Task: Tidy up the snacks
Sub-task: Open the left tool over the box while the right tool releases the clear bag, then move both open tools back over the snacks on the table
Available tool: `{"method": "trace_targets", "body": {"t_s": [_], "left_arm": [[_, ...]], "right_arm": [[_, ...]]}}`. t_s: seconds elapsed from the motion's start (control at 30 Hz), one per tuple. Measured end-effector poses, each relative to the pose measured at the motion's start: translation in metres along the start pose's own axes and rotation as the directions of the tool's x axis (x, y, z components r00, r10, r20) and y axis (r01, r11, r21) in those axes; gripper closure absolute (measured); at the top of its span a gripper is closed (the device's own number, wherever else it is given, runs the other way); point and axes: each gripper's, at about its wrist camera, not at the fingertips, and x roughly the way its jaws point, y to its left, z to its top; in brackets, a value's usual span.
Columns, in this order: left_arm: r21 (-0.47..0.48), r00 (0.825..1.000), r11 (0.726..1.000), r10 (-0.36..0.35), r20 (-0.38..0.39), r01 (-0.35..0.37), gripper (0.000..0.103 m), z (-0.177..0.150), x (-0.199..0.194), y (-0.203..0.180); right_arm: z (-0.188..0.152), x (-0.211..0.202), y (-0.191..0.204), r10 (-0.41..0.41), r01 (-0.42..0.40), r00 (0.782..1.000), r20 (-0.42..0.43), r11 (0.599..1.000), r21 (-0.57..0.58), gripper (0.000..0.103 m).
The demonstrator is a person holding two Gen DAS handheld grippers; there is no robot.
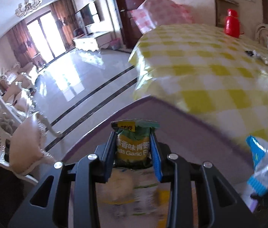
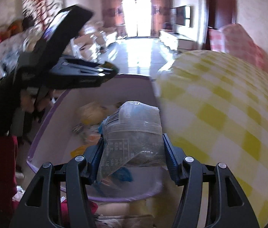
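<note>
- Left hand-held gripper [image 1: 133, 148] clamps a green pea packet [image 1: 133, 142] above the purple bin [image 1: 171, 110].
- Right hand-held gripper [image 2: 132, 148] clamps a clear packet [image 2: 134, 131] above the same bin, beside the checkered counter [image 2: 219, 104].

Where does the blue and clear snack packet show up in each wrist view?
Left wrist view: the blue and clear snack packet is at the right edge, low, over the purple-rimmed bin.
Right wrist view: it is at centre, clamped between the right tool's fingers, above the same bin.
Shared landmark: the yellow checked tablecloth.
</note>
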Motion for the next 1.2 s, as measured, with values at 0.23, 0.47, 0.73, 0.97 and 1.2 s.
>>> {"method": "trace_targets", "body": {"t_s": [0.23, 0.47, 0.73, 0.97, 1.2], "left_arm": [[-0.07, 0.997, 0.995, 0.069, -0.019, -0.07, 0.027, -0.006, 0.002, 0.036], [-0.058, 0.998, 0.997, 0.056, 0.039, -0.053, 0.006, -0.002, -0.004, 0.017], [0.028, 0.997, 0.997, -0.068, 0.036, 0.067, 0.006, 0.007, 0.005, -0.044], [0.172, 0.985, 0.974, -0.162, 0.057, 0.15, 0.005, 0.027, -0.007, -0.126], [0.293, 0.967, 0.929, -0.252, 0.05, 0.227, 0.002, 0.063, -0.012, -0.219]], "right_arm": [[0.02, 0.024, 0.047, 0.158, -0.159, 0.987, -0.01, 0.984, -0.083, 0.039], [0.016, -0.009, 0.004, 0.091, -0.093, 0.991, 0.095, 0.996, 0.017, 0.025], [-0.012, -0.052, -0.099, -0.101, 0.071, 0.988, 0.116, 0.967, 0.243, 0.025], [-0.055, -0.102, -0.186, -0.303, 0.235, 0.948, 0.099, 0.874, 0.425, 0.019], [-0.112, -0.136, -0.263, -0.459, 0.4, 0.888, -0.022, 0.749, 0.528, 0.016]]}}
